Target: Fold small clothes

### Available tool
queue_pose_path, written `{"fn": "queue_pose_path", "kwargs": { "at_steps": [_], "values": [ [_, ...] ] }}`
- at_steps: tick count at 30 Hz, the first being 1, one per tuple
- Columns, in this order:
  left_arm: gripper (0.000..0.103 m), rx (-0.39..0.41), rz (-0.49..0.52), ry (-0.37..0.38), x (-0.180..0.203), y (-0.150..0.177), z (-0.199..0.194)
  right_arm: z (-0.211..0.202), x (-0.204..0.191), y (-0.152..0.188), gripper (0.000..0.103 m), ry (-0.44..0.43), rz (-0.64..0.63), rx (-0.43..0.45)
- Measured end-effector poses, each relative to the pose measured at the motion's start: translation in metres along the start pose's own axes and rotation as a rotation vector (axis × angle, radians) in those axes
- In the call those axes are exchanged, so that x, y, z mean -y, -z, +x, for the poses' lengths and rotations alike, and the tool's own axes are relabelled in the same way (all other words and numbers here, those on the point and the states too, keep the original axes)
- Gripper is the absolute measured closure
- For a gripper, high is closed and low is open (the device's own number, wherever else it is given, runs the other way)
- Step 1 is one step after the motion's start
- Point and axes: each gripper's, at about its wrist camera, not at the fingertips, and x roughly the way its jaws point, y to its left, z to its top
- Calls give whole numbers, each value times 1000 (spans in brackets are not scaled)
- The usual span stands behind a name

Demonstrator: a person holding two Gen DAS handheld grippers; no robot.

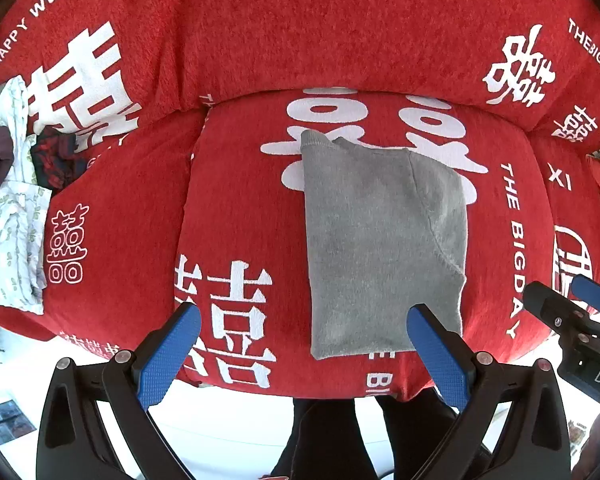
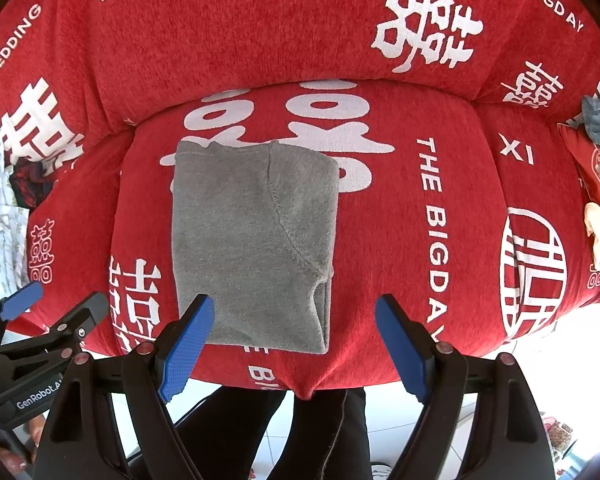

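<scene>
Both grippers wide, empty, above folded grey garment
Left gripper (image 1: 304,320), right gripper (image 2: 296,312) hover; grey garment (image 2: 252,240) flat on red sofa seat (image 2: 420,240), long axis front-to-back, collar toward backrest.

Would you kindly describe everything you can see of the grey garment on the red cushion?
The grey garment is soft, fleecy-looking knit, folded into a neat upright rectangle lying flat on the red cushion. A curved stitched seam runs down its right half, and a ribbed edge shows at the top left corner. Its near edge lies close to the cushion's front edge, and it covers part of the white print. Both grippers, left and right, hang open above its near edge; neither grips it.
</scene>
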Motion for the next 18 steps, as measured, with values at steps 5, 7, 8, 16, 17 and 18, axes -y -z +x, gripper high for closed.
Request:
{"fn": "queue_pose_path", "kwargs": {
  "at_steps": [5,7,8,16,17,18],
  "values": [
    [0,0,1,-1,0,0,0,0,0,0,18,1,2,0],
    [0,0,0,-1,0,0,0,0,0,0,18,1,0,1],
    [0,0,2,-1,0,0,0,0,0,0,18,1,0,2],
    [0,3,4,-3,1,1,0,-1,-1,1,18,1,5,3],
    [0,3,7,-4,0,0,0,-1,-1,1,18,1,5,2],
    [0,3,9,-9,-1,0,0,0,-1,1,18,1,5,2]
  ]
}}
